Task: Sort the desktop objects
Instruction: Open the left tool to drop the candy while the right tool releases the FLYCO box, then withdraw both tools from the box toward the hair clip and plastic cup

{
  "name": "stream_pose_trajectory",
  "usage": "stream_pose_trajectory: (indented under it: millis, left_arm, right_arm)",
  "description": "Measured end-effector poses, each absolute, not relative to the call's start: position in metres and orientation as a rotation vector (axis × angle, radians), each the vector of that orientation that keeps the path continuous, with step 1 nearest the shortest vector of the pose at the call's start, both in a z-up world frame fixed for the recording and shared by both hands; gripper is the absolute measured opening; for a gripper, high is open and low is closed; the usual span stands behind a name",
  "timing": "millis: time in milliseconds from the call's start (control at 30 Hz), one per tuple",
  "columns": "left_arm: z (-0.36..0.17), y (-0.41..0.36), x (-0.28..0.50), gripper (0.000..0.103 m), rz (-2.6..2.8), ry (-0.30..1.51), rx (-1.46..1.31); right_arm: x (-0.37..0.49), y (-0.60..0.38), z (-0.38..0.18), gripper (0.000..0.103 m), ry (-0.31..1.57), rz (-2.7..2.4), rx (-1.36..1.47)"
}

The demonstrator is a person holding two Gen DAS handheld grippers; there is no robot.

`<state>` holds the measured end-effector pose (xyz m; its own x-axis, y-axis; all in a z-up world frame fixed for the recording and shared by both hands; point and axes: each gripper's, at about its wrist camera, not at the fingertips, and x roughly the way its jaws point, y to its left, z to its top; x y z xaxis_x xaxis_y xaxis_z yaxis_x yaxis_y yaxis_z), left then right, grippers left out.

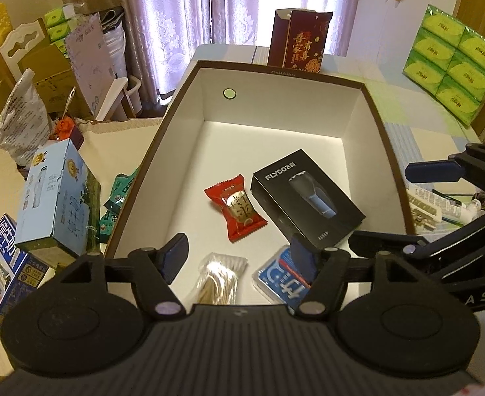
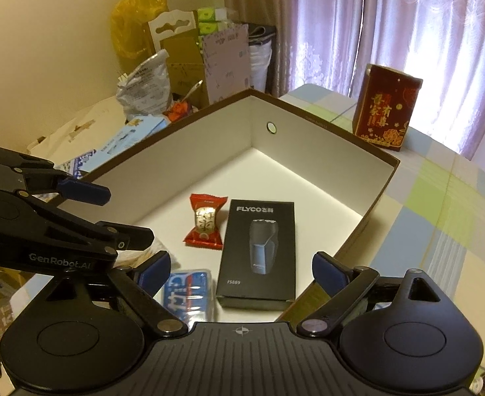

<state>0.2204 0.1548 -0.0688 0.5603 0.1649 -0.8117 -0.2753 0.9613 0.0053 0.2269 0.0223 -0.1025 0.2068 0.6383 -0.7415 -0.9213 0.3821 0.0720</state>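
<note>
From the left wrist, the left gripper (image 1: 239, 257) hangs spread and empty over the storage box (image 1: 183, 95) holding the shaver carton (image 1: 308, 198); from the right wrist, the right gripper (image 2: 242, 272) is likewise spread above it, so lift clear before reaching outside.

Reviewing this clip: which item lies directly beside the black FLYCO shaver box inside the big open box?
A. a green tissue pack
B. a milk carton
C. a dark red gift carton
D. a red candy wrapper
D: the red candy wrapper lies on the open box's white floor just beside the FLYCO shaver box; the other items are outside.
</note>
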Motion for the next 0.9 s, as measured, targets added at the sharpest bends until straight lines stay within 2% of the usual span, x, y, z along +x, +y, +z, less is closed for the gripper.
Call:
stream_pose_trajectory:
  millis: [400,900]
  left_arm:
    - [-0.04,0.119,0.165,0.077,0.297,0.893,-0.15]
    - [-0.029,0.057,0.119,0.079,0.301,0.899,-0.165]
  right_arm:
    - [0.19,-0.031,-0.083,0.095,0.733,1.181,-0.422]
    - [0.177,-0.113,-0.075,0.095,0.795,1.227,-0.388]
